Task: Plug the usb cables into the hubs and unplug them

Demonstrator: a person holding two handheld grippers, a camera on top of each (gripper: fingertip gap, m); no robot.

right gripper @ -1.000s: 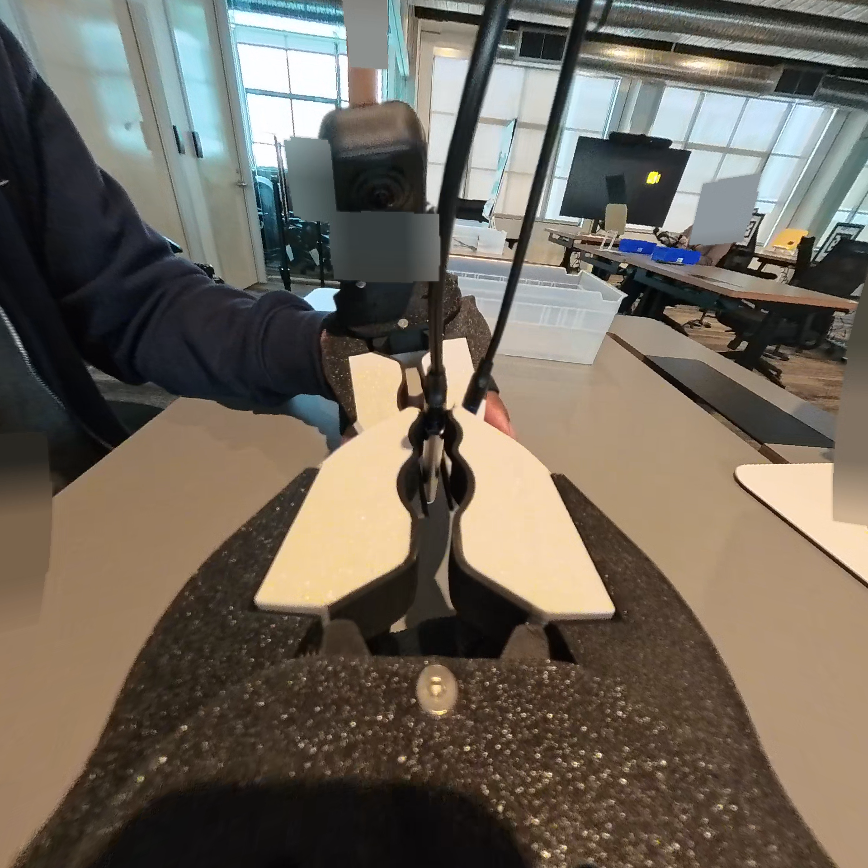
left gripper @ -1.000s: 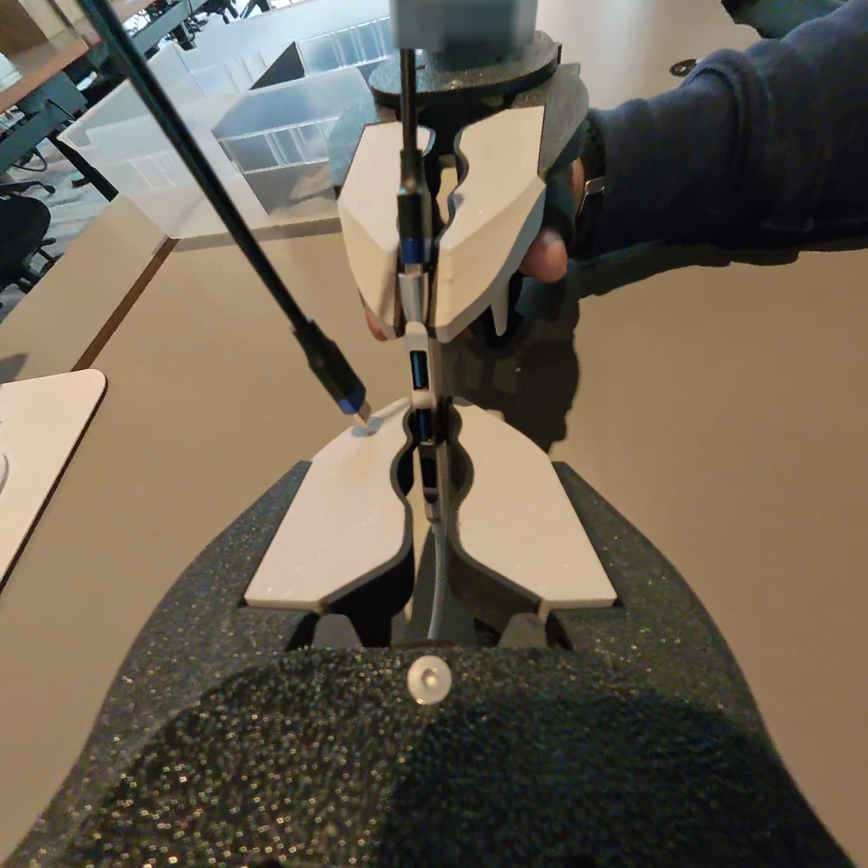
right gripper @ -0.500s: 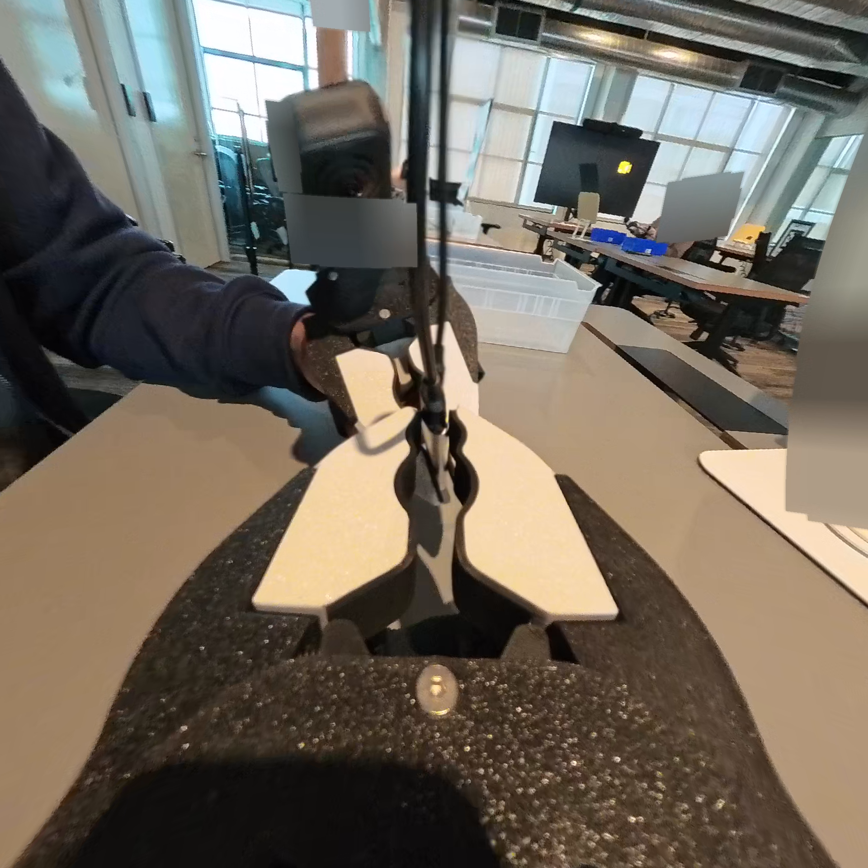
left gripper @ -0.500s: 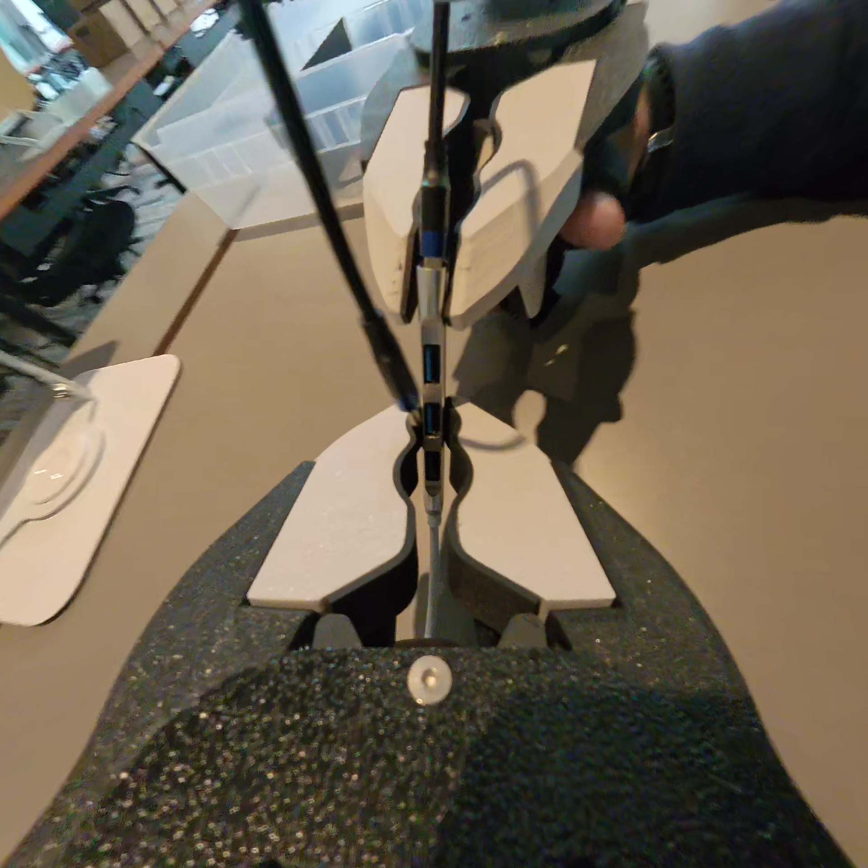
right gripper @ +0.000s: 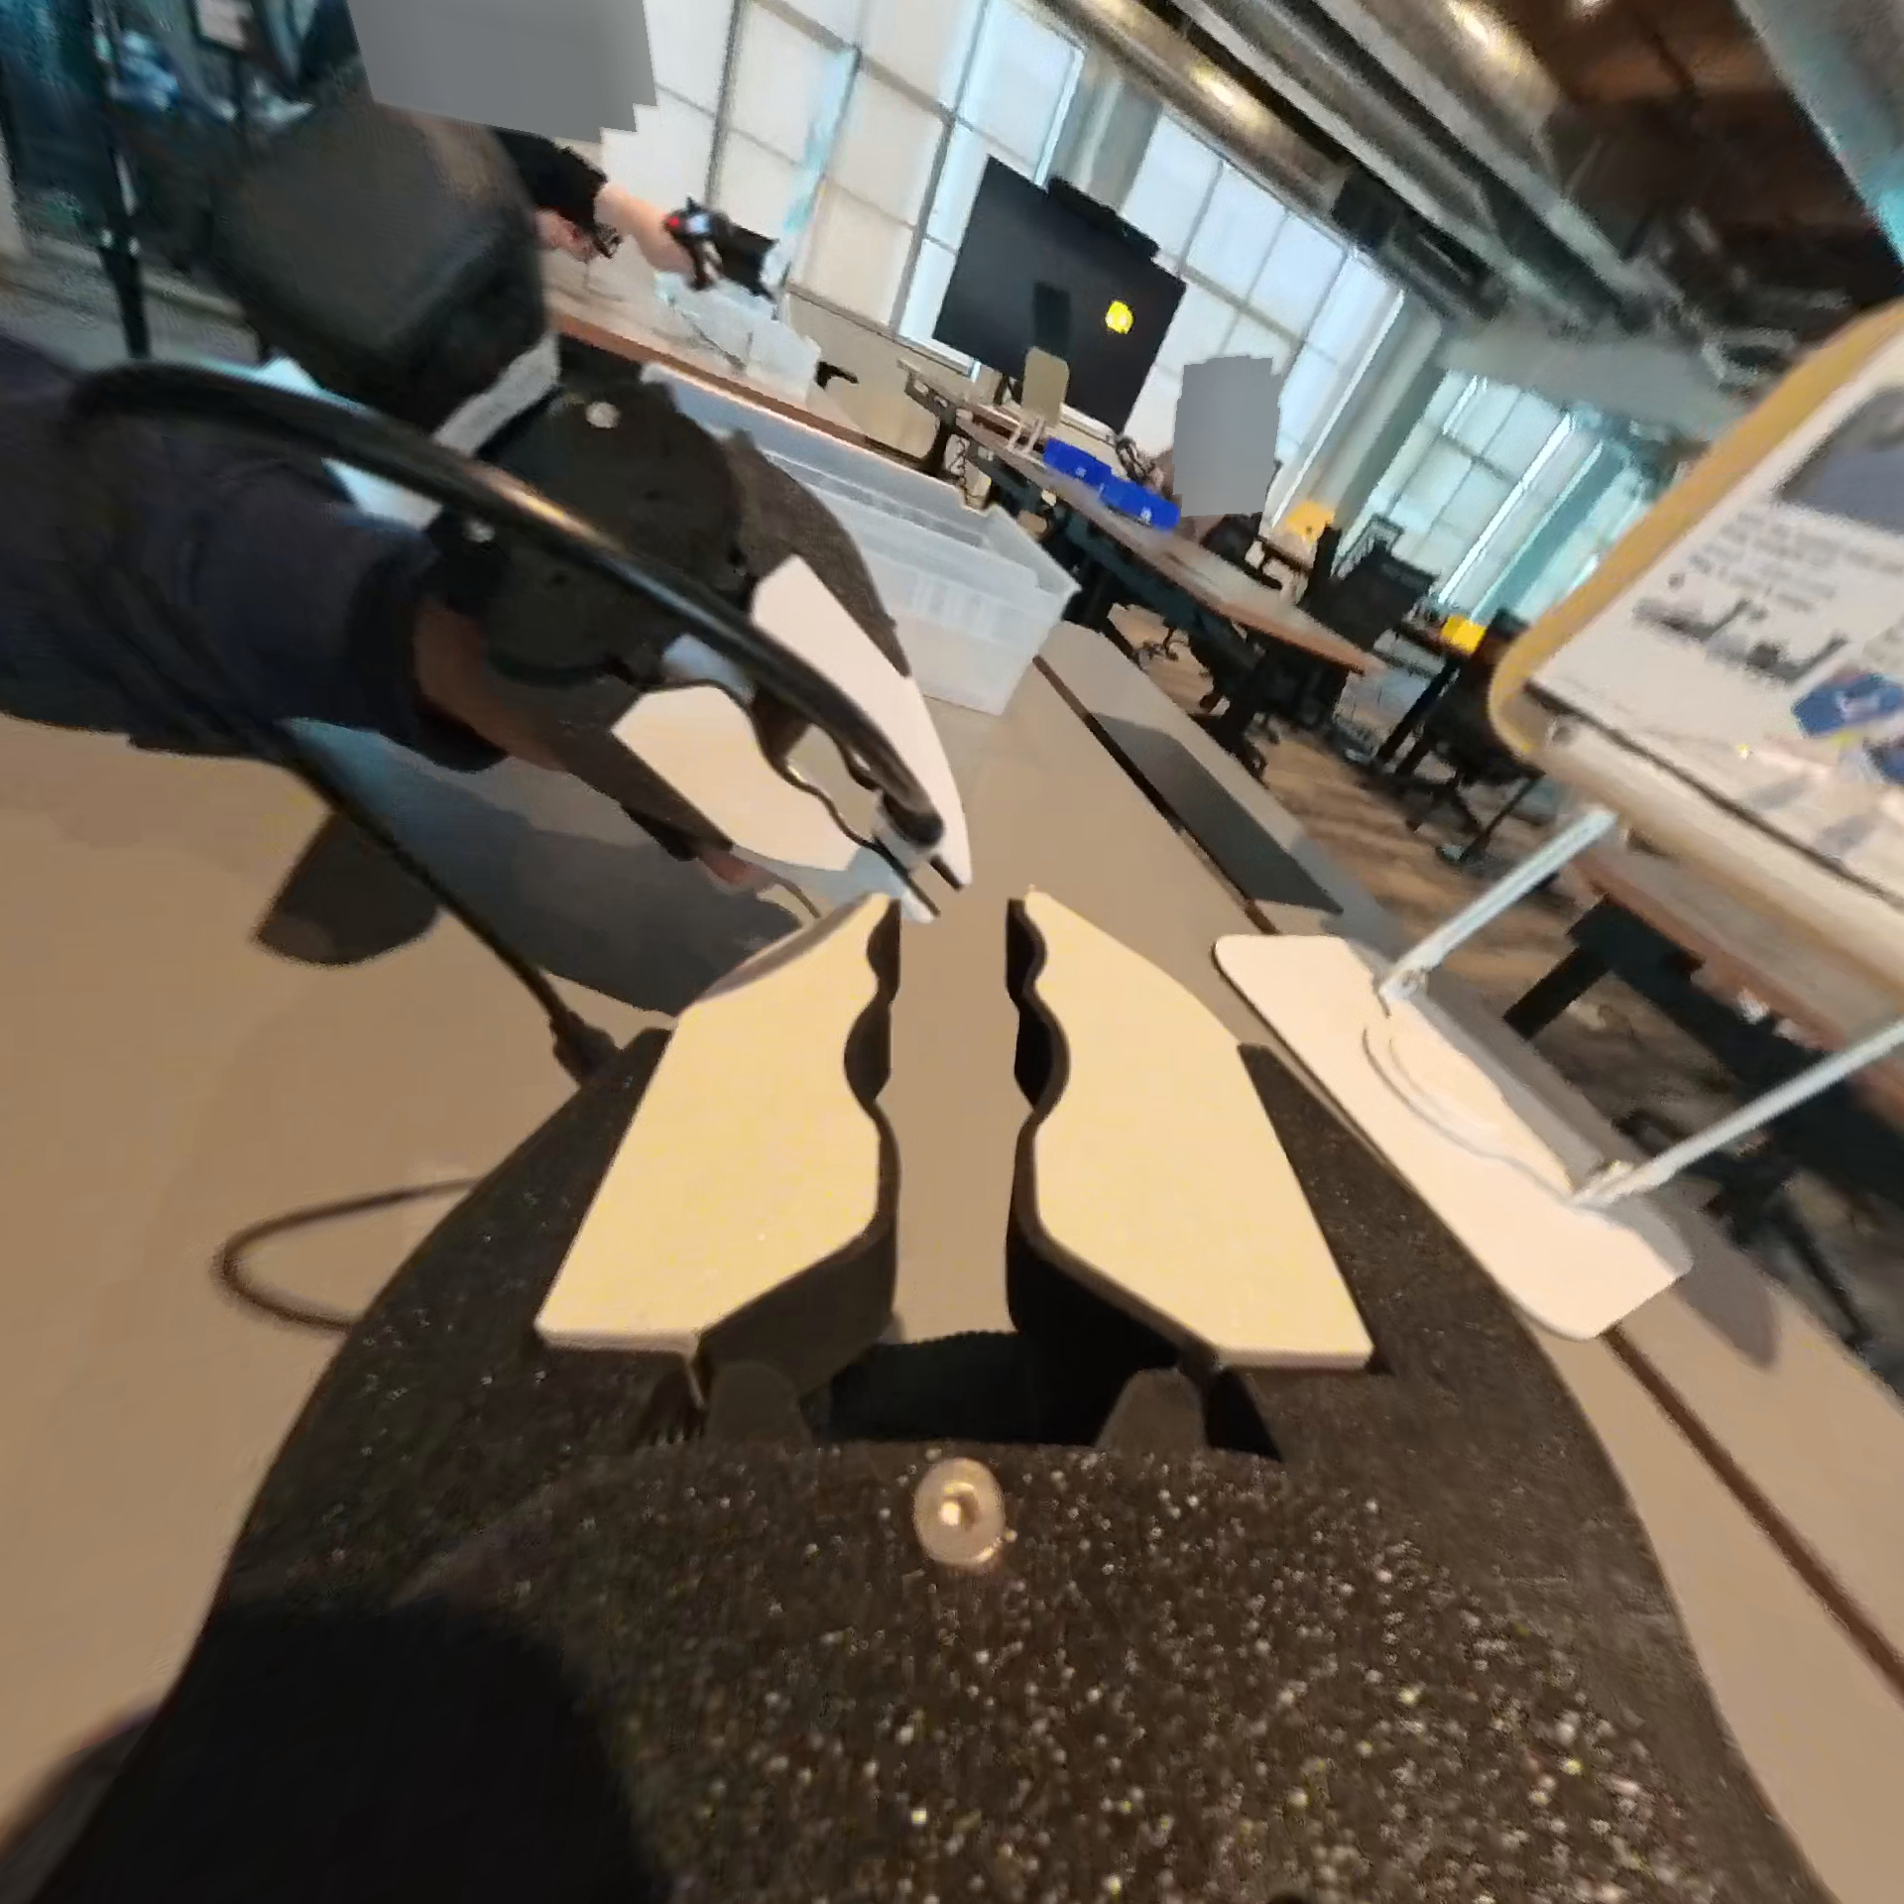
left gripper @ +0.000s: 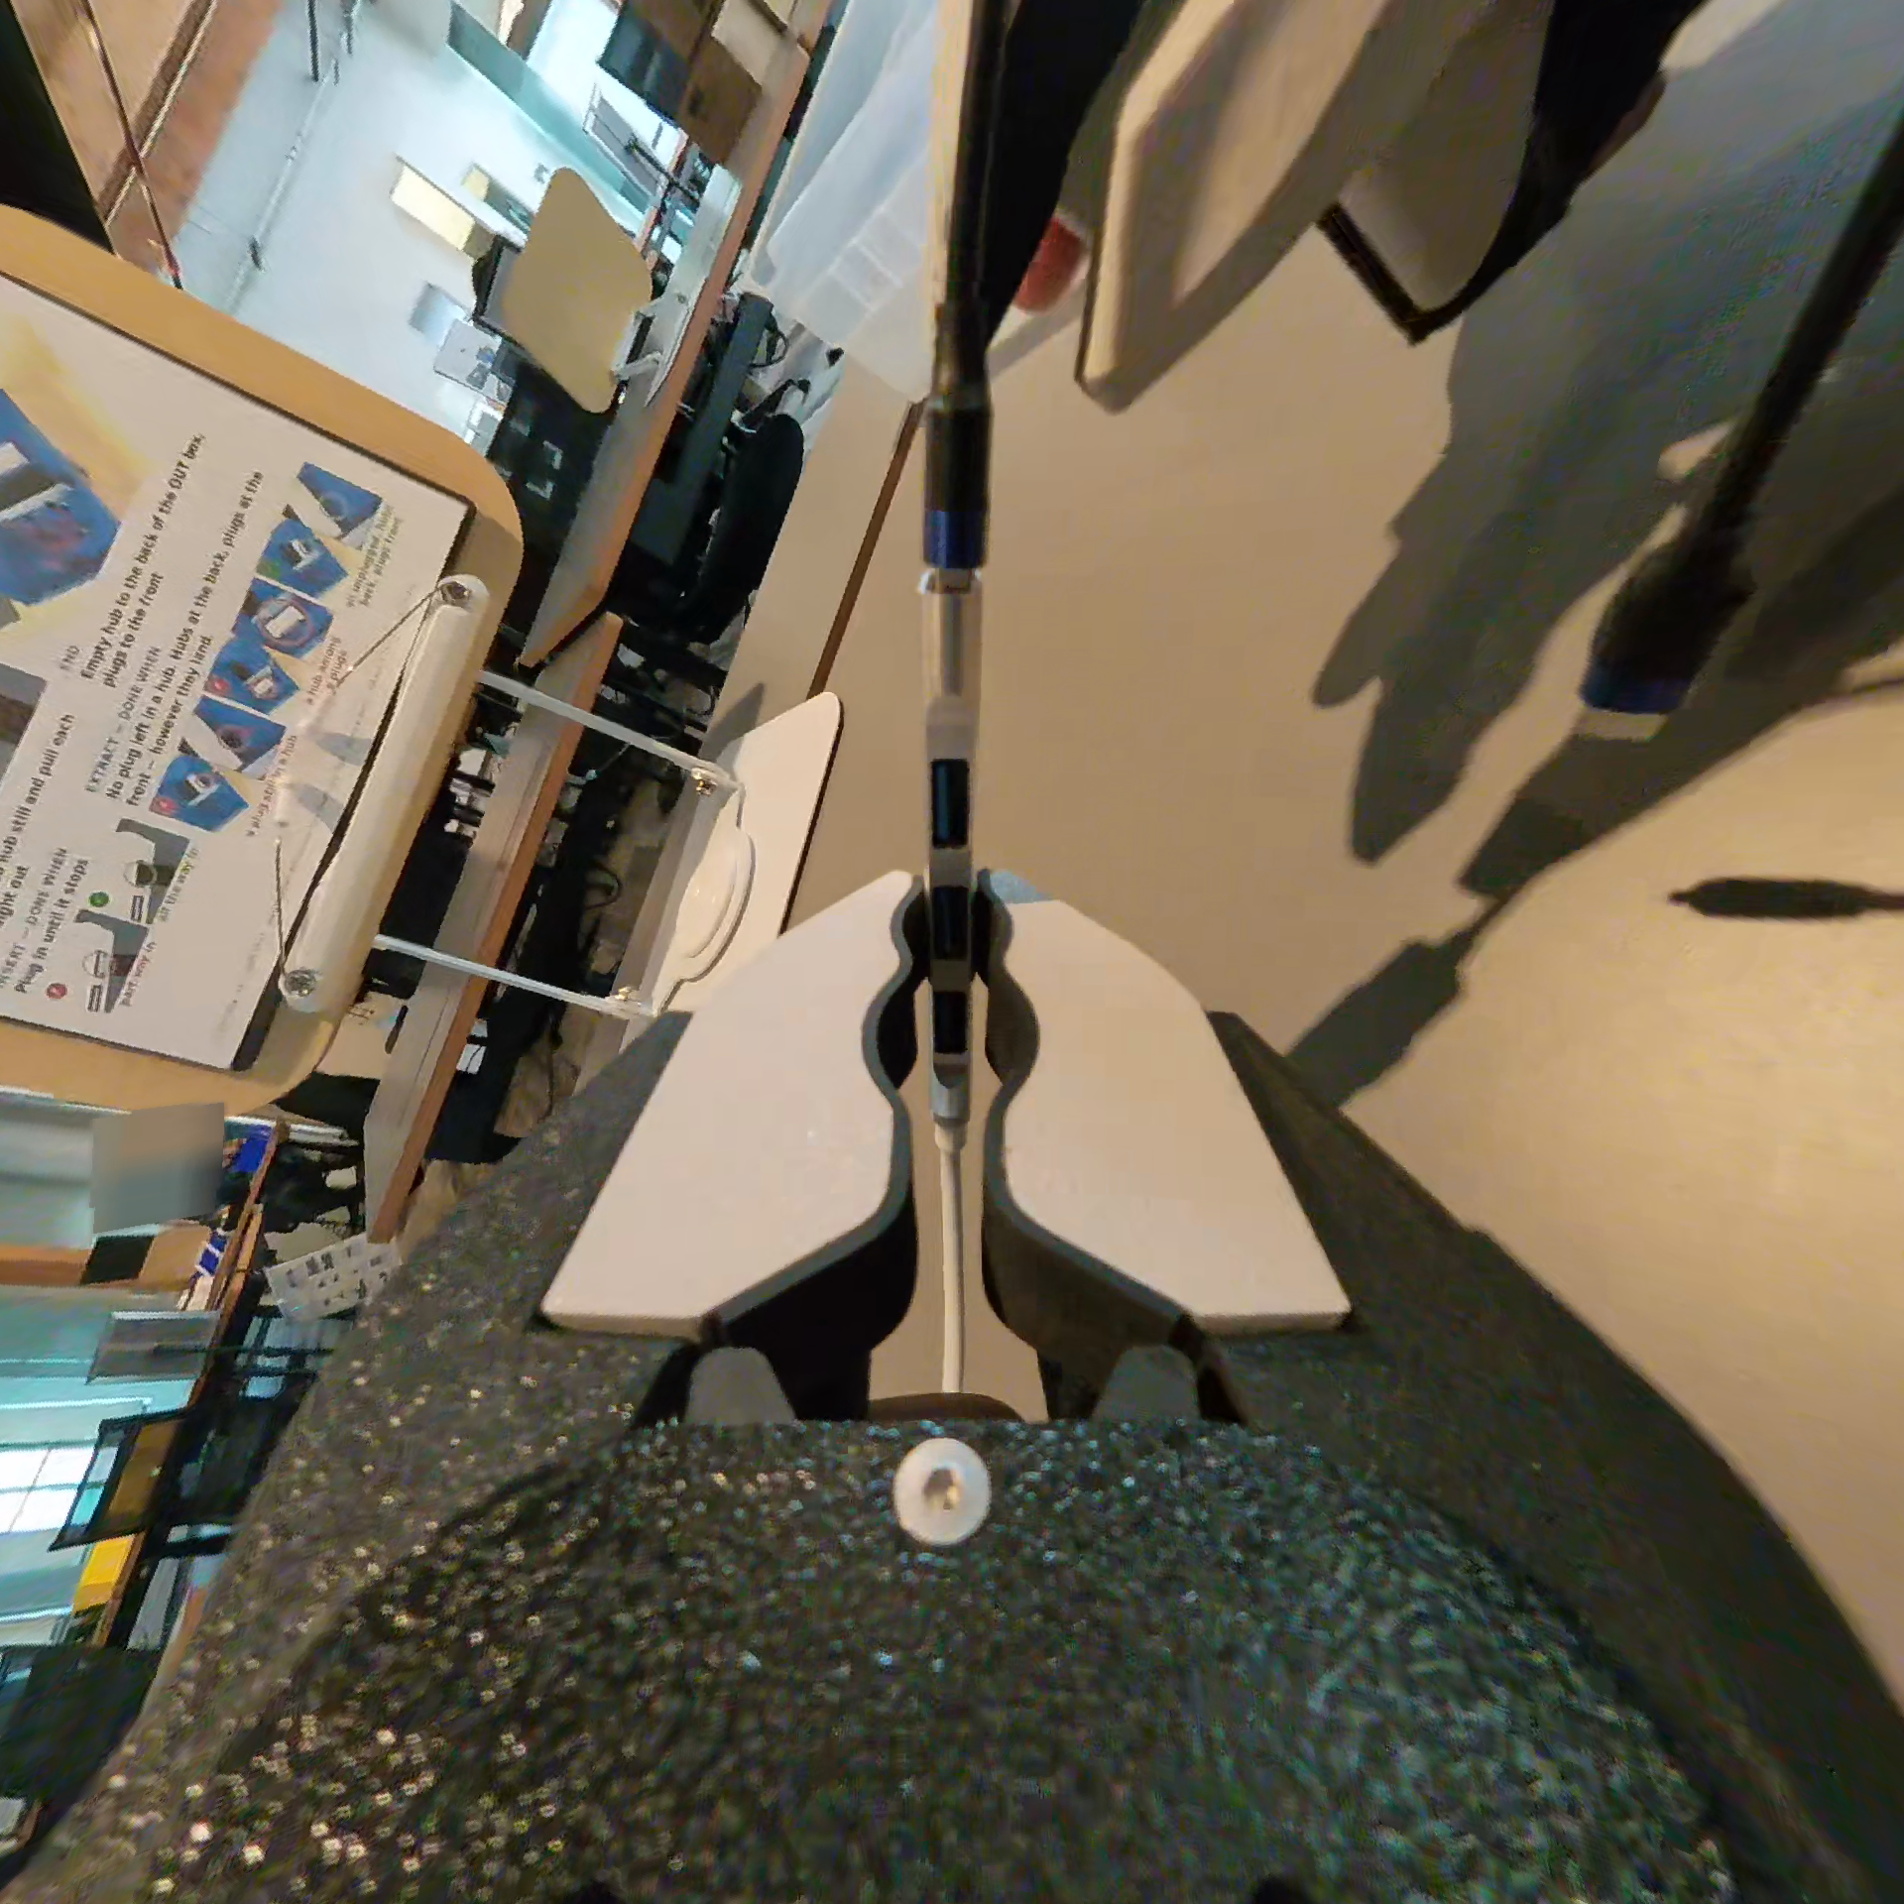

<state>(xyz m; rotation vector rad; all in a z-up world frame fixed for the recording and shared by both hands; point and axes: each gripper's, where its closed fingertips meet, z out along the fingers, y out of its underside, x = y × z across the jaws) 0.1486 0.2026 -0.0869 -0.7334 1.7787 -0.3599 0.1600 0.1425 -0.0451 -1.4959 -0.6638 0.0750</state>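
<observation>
While the left gripper (left gripper: 953,907) clamps the hub (left gripper: 950,824), one plug is seated and the right gripper (right gripper: 953,917) stands empty.

Nearest in the left view, the fingers pinch the slim white hub, its white lead running back between them. Beyond the fingertips one empty port shows, then a black cable (left gripper: 956,453) seated in the hub's far end. A second plug (left gripper: 1638,659) hangs loose to the right, above the table (left gripper: 1185,721). Judged from this, one insertion is done; other ports and all unplugging remain. In the right view the fingers are narrowly parted, holding nothing. Open table lies ahead; a white stand base (right gripper: 1442,1113) sits near right, clear bins (right gripper: 927,577) far.
</observation>
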